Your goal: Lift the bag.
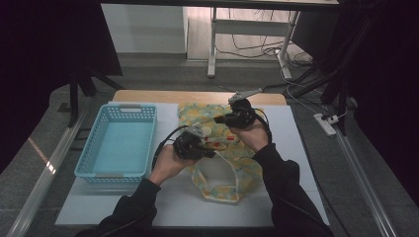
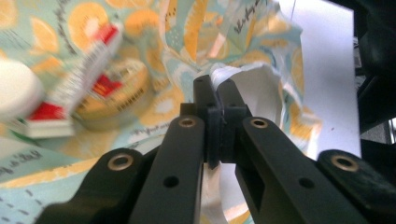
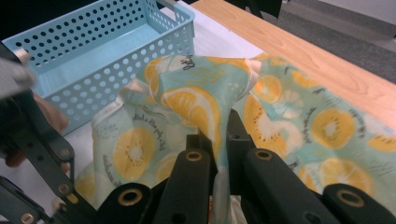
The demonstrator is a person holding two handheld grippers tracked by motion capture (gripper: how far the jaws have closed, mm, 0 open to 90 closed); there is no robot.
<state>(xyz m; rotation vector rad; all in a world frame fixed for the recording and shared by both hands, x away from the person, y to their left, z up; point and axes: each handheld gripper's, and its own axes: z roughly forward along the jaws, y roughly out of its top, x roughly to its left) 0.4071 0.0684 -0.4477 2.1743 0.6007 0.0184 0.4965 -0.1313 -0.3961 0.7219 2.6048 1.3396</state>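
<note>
Two grippers are clamped on the fruit-print cloth bag (image 1: 225, 163) right of the blue basket (image 1: 118, 143): left gripper (image 2: 217, 100) pinching the white-lined rim, right gripper (image 3: 219, 140) shut on a printed fold. Fabric is judged light, limp and prone to sagging; opposite rim edges are best held. A tube (image 2: 77, 79) and tin (image 2: 114, 93) are seen inside.

1 light blue perforated basket (image 1: 120, 143), left side of the desk (image 1: 197, 96), on a white mat (image 1: 173, 207). 1 red and white tube (image 2: 70, 88) lying beside 1 round yellow tin (image 2: 116, 93). On the floor, far right: 1 white power strip (image 1: 326, 124); far centre: white frame legs (image 1: 212, 44) and cables.
</note>
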